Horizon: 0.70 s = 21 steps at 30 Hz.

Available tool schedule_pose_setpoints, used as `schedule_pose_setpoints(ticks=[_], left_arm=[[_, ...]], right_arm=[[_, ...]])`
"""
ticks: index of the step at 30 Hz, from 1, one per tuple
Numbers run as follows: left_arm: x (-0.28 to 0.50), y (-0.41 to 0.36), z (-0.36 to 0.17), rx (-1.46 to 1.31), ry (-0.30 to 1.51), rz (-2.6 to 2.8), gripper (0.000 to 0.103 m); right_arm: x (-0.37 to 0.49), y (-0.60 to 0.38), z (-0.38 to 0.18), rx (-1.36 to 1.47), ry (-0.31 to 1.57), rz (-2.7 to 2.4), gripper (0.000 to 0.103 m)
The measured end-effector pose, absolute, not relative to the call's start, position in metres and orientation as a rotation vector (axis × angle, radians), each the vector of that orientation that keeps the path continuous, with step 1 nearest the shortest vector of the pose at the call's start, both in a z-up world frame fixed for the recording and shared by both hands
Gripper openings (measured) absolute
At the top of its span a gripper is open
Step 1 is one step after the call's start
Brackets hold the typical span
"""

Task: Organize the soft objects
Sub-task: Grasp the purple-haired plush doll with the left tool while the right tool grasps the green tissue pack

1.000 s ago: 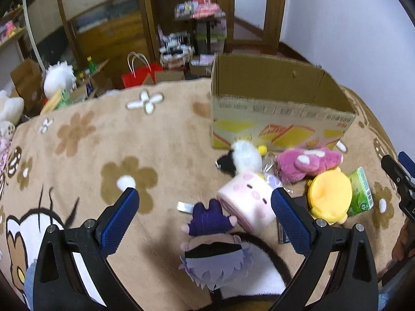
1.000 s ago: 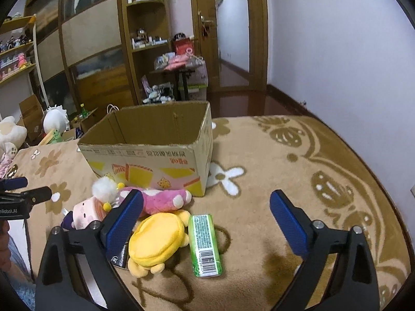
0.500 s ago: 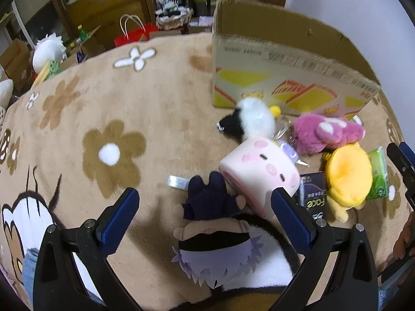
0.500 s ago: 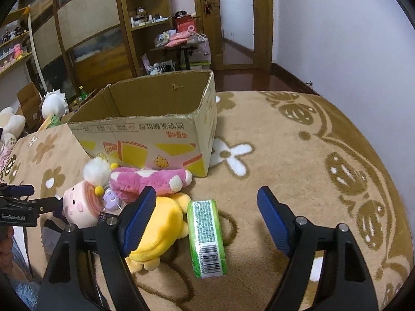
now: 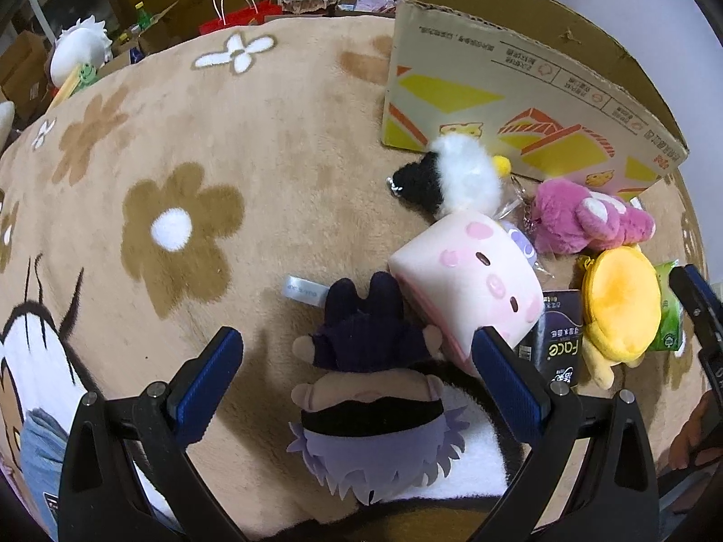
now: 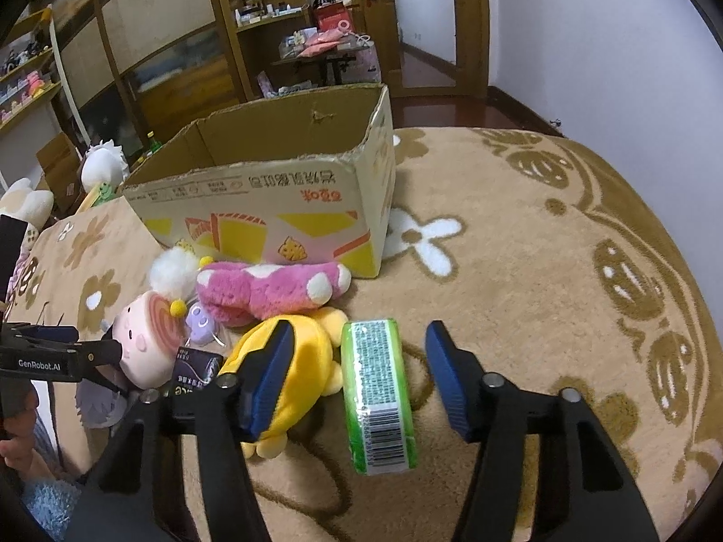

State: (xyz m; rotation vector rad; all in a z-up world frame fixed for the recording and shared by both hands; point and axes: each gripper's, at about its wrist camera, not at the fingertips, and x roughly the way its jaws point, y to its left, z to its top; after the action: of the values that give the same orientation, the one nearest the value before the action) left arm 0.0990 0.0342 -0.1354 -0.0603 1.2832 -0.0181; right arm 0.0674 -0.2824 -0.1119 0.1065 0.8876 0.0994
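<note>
Right gripper [image 6: 359, 366] has just been closing its jaws around the green pack [image 6: 377, 395], pads not touching it. Left gripper [image 5: 357, 372] hangs wide open over a purple-haired doll [image 5: 368, 399]. Both lie near the cardboard box [image 6: 280, 207].

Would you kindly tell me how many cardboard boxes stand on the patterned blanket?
1. The open cardboard box stands at the far side of the blanket, just behind the pink plush toy. Other boxes sit off the blanket in the background; more may be hidden.
</note>
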Motion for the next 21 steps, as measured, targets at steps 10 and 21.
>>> schedule_pose_setpoints(ticks=[10, 21], left_arm=[[0.101, 0.036, -0.146, -0.1, 1.336, -0.043, 0.101], [0.11, 0.039, -0.162, -0.167, 1.384, -0.091, 0.085]], right_arm=[[0.072, -0.281, -0.119, 0.1, 0.915, 0.108, 0.04], [0.074, -0.283, -0.122, 0.089, 0.923, 0.107, 0.029]])
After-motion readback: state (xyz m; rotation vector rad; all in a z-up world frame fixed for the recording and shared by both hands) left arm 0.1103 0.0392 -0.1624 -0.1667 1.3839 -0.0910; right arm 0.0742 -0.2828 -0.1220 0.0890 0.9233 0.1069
